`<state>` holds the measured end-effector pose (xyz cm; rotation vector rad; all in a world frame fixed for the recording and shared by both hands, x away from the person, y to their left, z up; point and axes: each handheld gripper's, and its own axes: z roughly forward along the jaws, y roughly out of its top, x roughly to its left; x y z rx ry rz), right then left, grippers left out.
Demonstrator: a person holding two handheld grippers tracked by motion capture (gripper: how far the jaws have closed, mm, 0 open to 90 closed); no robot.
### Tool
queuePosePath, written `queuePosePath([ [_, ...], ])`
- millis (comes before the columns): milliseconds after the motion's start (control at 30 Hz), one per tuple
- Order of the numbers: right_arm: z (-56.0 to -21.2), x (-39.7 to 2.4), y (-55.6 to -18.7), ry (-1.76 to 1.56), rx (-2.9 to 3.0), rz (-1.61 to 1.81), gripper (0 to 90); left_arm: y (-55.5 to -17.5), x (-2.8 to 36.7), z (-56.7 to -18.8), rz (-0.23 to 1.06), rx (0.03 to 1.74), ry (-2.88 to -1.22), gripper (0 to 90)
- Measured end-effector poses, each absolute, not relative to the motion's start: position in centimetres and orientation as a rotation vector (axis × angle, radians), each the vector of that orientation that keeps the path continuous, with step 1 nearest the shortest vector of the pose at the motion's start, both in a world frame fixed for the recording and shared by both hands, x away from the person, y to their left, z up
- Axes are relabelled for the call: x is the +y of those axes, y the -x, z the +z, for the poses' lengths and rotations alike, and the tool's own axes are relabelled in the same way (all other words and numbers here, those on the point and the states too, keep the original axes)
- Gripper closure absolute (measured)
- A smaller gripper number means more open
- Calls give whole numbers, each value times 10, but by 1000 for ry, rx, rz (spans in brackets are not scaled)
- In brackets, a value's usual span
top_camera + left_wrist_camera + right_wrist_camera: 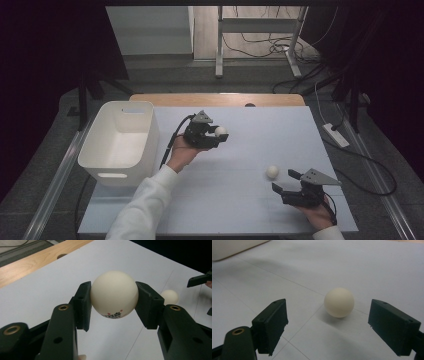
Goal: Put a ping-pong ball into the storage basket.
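left gripper point(220, 134) clamped on a cream ping-pong ball point(114, 294) — both pads pressed against its sides, red and black print visible on the underside in the left gripper view. held above the white mat point(240, 200), just right of the white plastic bin point(100, 150), which sits at the mat's left edge. grey three-cornered plate on top, cable trailing back along a white sleeve point(145, 210).

second ball point(272, 172) resting on the mat, right of centre, well apart from the bin. seen again in the right gripper view, lying beyond and between the two black jaws, touched by neither. seen small and blurred in the left gripper view too, beyond the held ball.

right gripper point(284, 181) low near the mat's front right corner — jaws spread wide, nothing between the pads, pointing toward the loose ball just ahead.
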<state>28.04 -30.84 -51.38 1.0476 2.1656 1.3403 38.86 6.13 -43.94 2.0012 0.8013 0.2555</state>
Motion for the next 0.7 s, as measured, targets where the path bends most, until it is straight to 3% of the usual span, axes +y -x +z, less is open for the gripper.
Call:
queuePosePath([
  [700,-514,-308,-281,-1048,2168,1343,159,-367,84,-423,322,771,-1938,506],
])
